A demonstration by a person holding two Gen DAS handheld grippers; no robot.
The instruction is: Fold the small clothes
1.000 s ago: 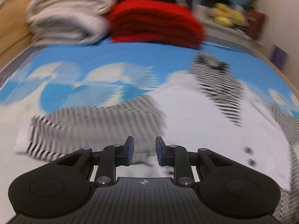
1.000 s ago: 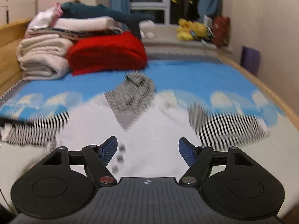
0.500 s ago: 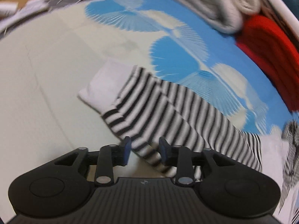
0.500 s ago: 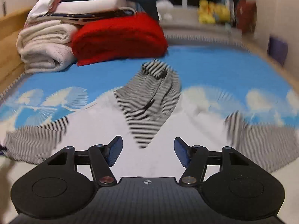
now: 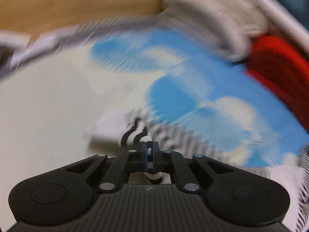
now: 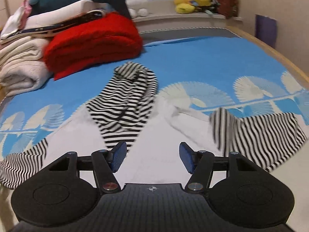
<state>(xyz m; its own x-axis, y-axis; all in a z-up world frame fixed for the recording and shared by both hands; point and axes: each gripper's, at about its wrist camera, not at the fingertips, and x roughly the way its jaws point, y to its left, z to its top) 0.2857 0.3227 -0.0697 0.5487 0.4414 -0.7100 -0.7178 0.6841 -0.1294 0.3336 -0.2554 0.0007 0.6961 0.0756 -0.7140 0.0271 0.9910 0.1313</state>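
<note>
In the left wrist view, which is blurred, the left gripper (image 5: 149, 150) has its jaws clamped on the cuff end of a striped sleeve (image 5: 135, 130), bunched just ahead of the fingertips above the bedspread (image 5: 58, 104); this looks like the sleeve-folding step, and the next move probably calls for carrying that cuff inward across the white body. In the right wrist view, the right gripper (image 6: 152, 155) hovers with jaws apart and empty over the white chest of the small shirt (image 6: 154, 133), which lies flat on the bed, long axis running away from the camera, striped hood (image 6: 125, 100) pointing toward the red blanket (image 6: 92, 42), the other sleeve (image 6: 256, 133) spread to the right.
</note>
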